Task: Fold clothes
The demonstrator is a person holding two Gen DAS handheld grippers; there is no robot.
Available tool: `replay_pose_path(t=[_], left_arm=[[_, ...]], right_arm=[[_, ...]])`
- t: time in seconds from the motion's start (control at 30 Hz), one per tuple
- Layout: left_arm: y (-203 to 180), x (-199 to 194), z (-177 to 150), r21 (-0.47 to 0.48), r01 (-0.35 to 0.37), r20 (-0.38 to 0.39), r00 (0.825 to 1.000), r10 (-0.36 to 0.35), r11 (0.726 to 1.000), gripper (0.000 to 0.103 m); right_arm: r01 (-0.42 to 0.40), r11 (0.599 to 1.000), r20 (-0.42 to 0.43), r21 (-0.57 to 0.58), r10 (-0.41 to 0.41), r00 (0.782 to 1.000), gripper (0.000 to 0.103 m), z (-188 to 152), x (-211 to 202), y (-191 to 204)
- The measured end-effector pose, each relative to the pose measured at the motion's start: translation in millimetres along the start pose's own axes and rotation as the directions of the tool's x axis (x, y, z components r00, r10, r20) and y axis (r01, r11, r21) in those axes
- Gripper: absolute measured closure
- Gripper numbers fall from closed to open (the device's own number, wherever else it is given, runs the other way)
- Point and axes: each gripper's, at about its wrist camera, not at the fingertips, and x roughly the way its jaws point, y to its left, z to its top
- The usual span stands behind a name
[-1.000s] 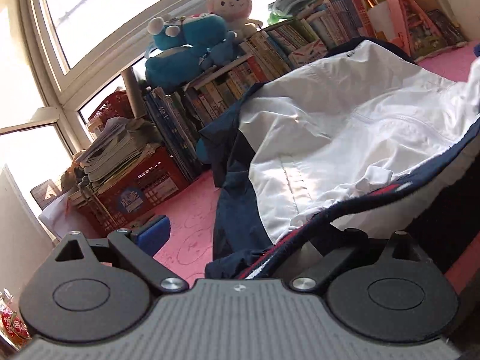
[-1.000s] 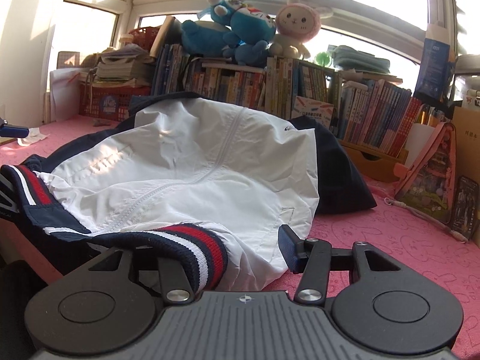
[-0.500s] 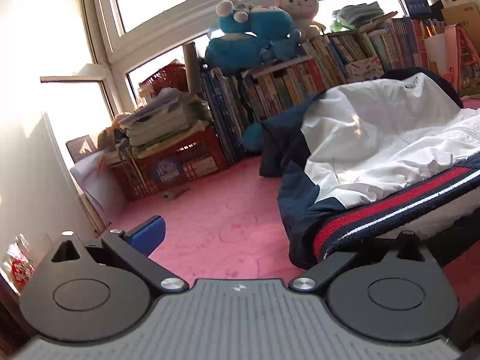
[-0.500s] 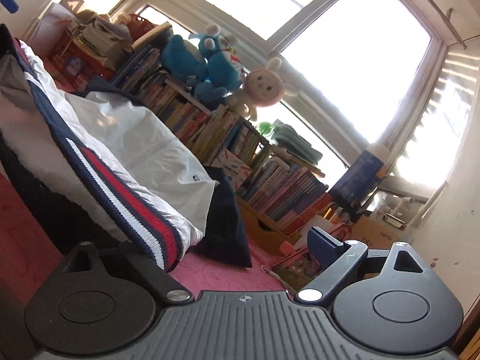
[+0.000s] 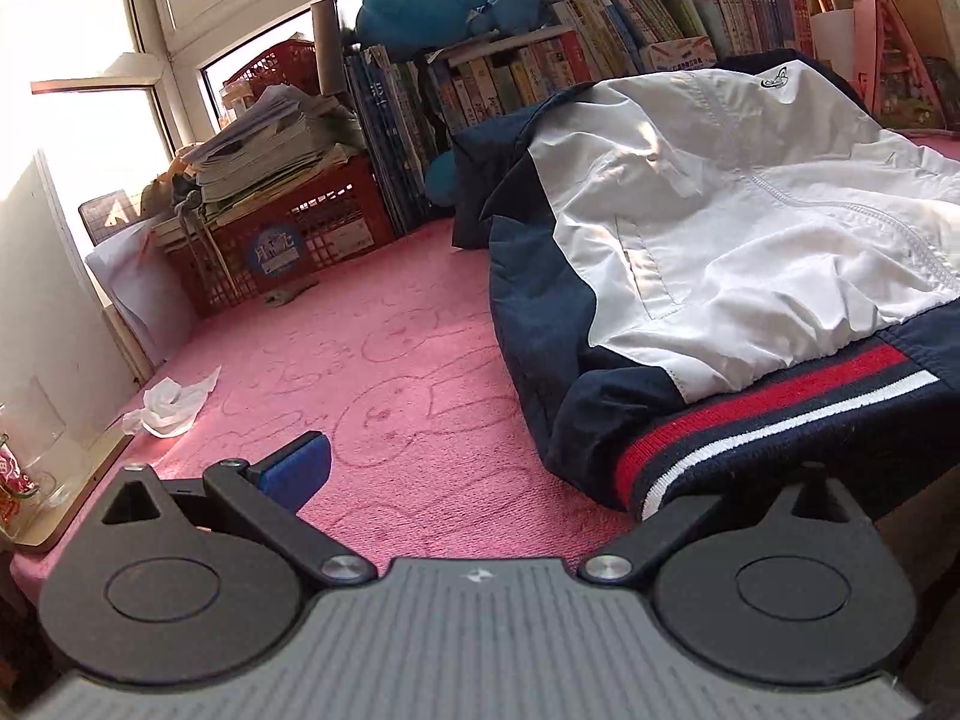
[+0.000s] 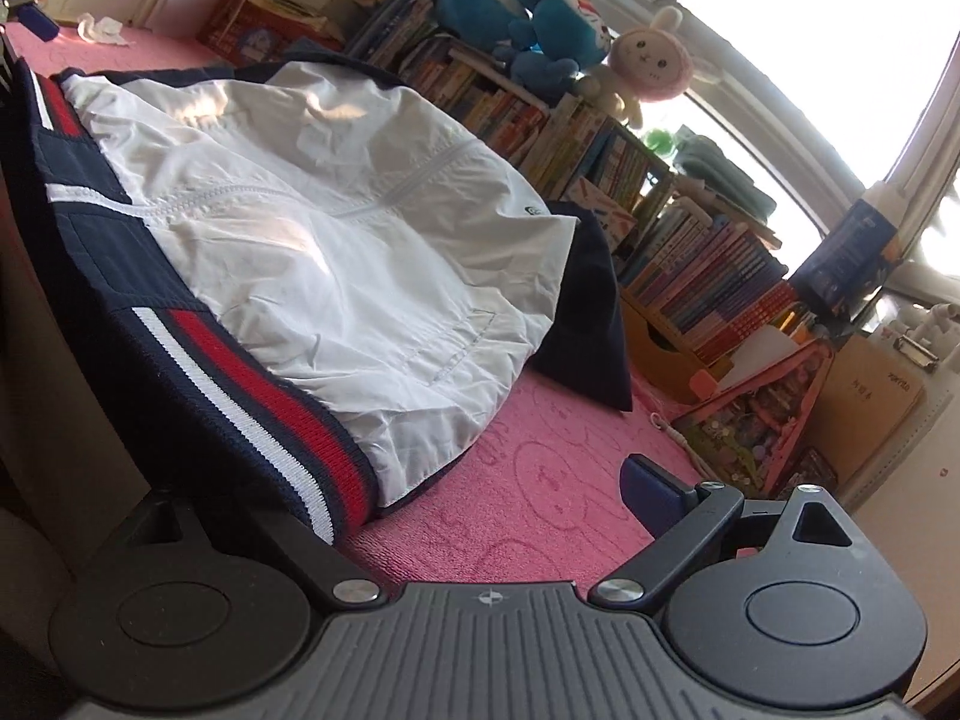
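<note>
Crate [image 5: 282, 240]: red, at the far left of the pink surface [image 5: 384, 396], stacked with papers, seen from the left wrist.
Tissue [image 5: 171, 402]: crumpled and white, lying on the pink cover near the left edge, well apart from the jacket.
Left tongs [image 5: 480, 480]: spread wide; the blue pad of the left finger [image 5: 297, 471] stands over bare pink cover, while the right finger is hidden under the jacket's striped hem, so whether that finger touches the cloth cannot be told.
Jacket [image 5: 750, 228]: white front with navy sides and a red, white and navy ribbed hem [image 5: 768, 408]; it lies spread on the pink cover, hem towards both cameras, collar end towards the books.
Books [image 5: 540, 78]: a long row standing upright behind the jacket, with blue and pink plush toys [image 6: 540, 18] sitting on top.
Right tongs [image 6: 480, 492]: also spread wide; the right finger's blue pad [image 6: 651, 495] sits over bare pink cover beside the jacket, the left finger is covered by the striped hem [image 6: 288, 420], contact unclear.
Cardboard box [image 6: 864, 414]: at the far right in the right wrist view, next to a pink triangular stand.
</note>
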Motion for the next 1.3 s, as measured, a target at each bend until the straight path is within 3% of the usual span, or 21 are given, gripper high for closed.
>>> replay_pose_path(t=[0.07, 0.17, 0.23, 0.3, 0.37, 0.43, 0.47, 0.57, 0.63, 0.73, 0.87, 0.93, 1.07, 1.17, 1.23, 1.3], left_arm=[[6.4, -5.6, 1.6, -0.031, 0.059, -0.008, 0.998, -0.059, 0.998, 0.0], [16.0, -13.9, 4.1, -0.079, 0.146, -0.016, 0.989, -0.148, 0.986, 0.0], [22.3, -19.5, 5.8, -0.11, 0.204, -0.019, 0.978, -0.207, 0.973, 0.0], [28.7, -25.1, 7.4, -0.142, 0.26, -0.021, 0.964, -0.265, 0.955, 0.0], [39.0, -40.8, 18.1, -0.226, 0.344, 0.072, 0.939, -0.337, 0.911, 0.0], [37.6, -48.0, 32.7, -0.264, 0.365, 0.163, 0.929, -0.332, 0.893, 0.0], [28.5, -42.6, 40.6, -0.261, 0.352, 0.188, 0.932, -0.311, 0.899, 0.0], [0.8, -25.7, 64.4, -0.251, 0.312, 0.261, 0.933, -0.246, 0.916, 0.0], [-26.0, 1.6, 69.4, -0.215, 0.238, 0.224, 0.956, -0.189, 0.947, 0.0], [-54.1, 41.2, 64.0, -0.163, 0.146, 0.129, 0.984, -0.126, 0.976, 0.0], [-56.4, 68.5, 40.8, -0.132, 0.029, -0.015, 0.999, -0.031, 0.991, 0.0], [-48.9, 67.5, 26.7, -0.111, 0.005, -0.026, 1.0, -0.008, 0.994, 0.0], [-27.6, 53.5, 14.8, -0.142, 0.02, -0.03, 0.999, -0.025, 0.99, 0.0], [-14.1, 44.6, 25.4, -0.194, 0.022, -0.091, 0.995, -0.04, 0.981, 0.0], [-8.8, 29.6, 45.1, -0.176, 0.046, -0.05, 0.997, -0.055, 0.983, 0.0], [-12.0, 15.9, 72.9, -0.109, 0.14, 0.059, 0.989, -0.135, 0.984, 0.0]], right_arm=[[-0.182, 0.981, -0.003, 0.062, 0.183, 0.983, 0.005, 4.4, -6.8, -12.5], [-0.383, 0.91, 0.004, 0.16, 0.387, 0.922, 0.0, 7.8, -14.6, -29.7], [-0.459, 0.858, 0.015, 0.231, 0.469, 0.883, 0.0, 10.8, -18.6, -39.3], [-0.515, 0.798, 0.098, 0.315, 0.512, 0.853, 0.0, 14.3, -23.8, -48.9], [-0.533, 0.74, 0.205, 0.41, 0.494, 0.845, 0.0, 20.8, -23.6, -57.1], [-0.516, 0.698, 0.28, 0.496, 0.434, 0.856, 0.0, 29.2, -18.1, -57.6], [-0.484, 0.708, 0.291, 0.515, 0.386, 0.875, 0.0, 35.7, -12.6, -51.0], [-0.369, 0.785, 0.265, 0.498, 0.268, 0.926, 0.002, 56.8, 11.6, -17.3], [-0.302, 0.828, 0.227, 0.473, 0.217, 0.949, 0.006, 68.6, 29.6, 6.0], [-0.28, 0.848, 0.171, 0.45, 0.226, 0.959, 0.011, 74.8, 51.0, 26.4], [-0.208, 0.888, 0.062, 0.411, 0.2, 0.978, 0.014, 61.8, 60.3, 35.8], [-0.148, 0.907, 0.006, 0.395, 0.159, 0.987, 0.014, 47.4, 58.6, 30.4], [-0.093, 0.868, -0.073, 0.487, 0.147, 0.986, 0.01, 16.6, 55.1, -8.5], [0.034, 0.867, -0.178, 0.496, 0.063, 0.982, 0.007, 7.0, 54.7, -35.7], [0.058, 0.863, -0.177, 0.502, 0.036, 0.984, 0.01, 9.0, 50.0, -56.4], [0.062, 0.859, -0.148, 0.508, 0.017, 0.989, 0.01, 16.2, 47.0, -76.9]])
